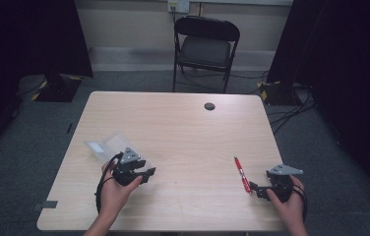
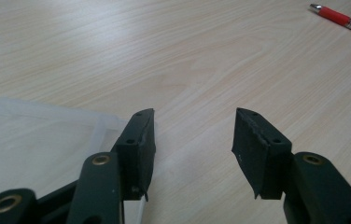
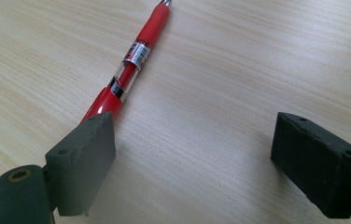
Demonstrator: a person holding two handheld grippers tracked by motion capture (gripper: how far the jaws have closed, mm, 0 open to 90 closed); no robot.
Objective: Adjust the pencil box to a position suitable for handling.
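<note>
My right gripper [image 3: 192,154], jaws spread and empty, sits beside the red plastic pen [image 3: 129,70] lying on the pale wooden table [image 1: 183,128]. The pen lies outside the gap (near one pad); closing now could knock it away. Left gripper [image 2: 194,144] spread too, beside the clear plastic case [image 2: 29,135].

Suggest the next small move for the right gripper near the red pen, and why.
Probably shift the right gripper sideways toward the red plastic pen and close. Its jaws stand open and empty, and the pen lies on the table just beyond one jaw, not between them.
</note>
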